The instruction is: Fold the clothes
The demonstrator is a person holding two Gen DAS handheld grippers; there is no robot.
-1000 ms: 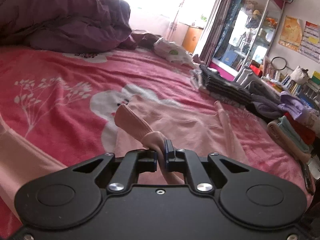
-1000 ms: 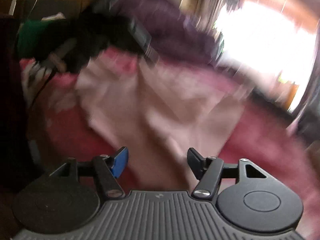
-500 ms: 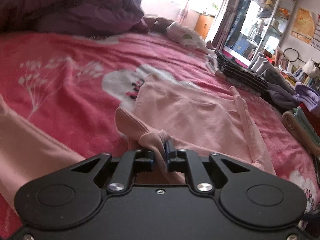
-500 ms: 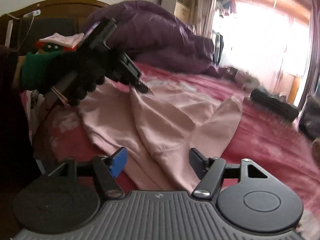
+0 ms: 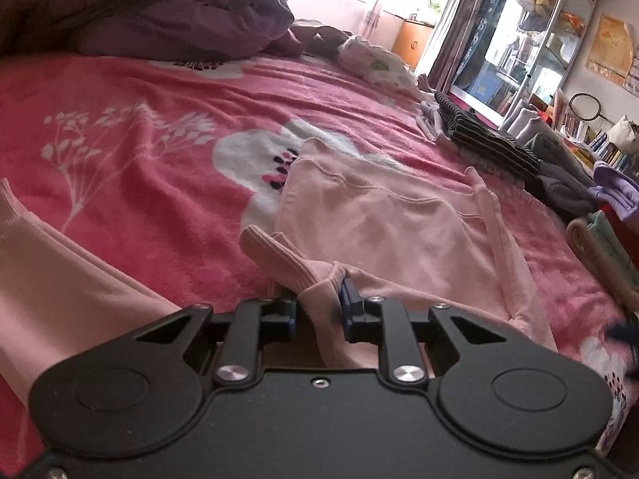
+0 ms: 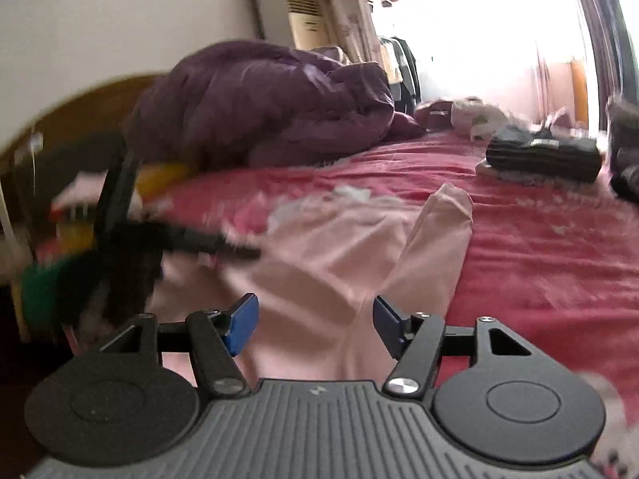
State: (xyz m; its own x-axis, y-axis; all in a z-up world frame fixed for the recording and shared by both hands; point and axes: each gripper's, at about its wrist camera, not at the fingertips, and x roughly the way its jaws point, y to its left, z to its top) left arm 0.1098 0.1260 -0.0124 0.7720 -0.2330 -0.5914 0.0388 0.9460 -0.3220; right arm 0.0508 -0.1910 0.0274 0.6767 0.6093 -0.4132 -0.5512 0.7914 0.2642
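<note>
Landmark: pink garment (image 5: 383, 219), spread on the pink floral blanket (image 5: 131, 151); every place below is given relative to it.
Pink garment: lies mostly flat near the middle of the blanket, body panel smooth, one ribbed cuff (image 5: 275, 255) bunched up at its near edge; in the right wrist view one sleeve (image 6: 435, 239) stretches away from the camera.
Left gripper (image 5: 317, 313): at the garment's near edge, jaws partly apart with a bunch of the pink fabric next to the cuff standing between the blue pads (image 5: 348, 307); the right pad touches the cloth, a gap shows on the left side, so a firm pinch cannot be confirmed.
Right gripper (image 6: 313, 321): hovers over the garment's near part, jaws wide, nothing between the blue pads (image 6: 241, 321).
Left gripper from the right wrist view: blurred dark shape held by a gloved hand (image 6: 80, 279) at the garment's left edge.
Purple duvet (image 5: 159, 4): heaped beyond the garment, at the far end of the bed.
Striped folded clothes (image 5: 483, 143): stacked to the garment's far right.
Other folded piles (image 5: 575, 187): right of the garment, along the bed edge.
Second pink cloth (image 5: 52, 287): lies to the garment's left, apart from it.
</note>
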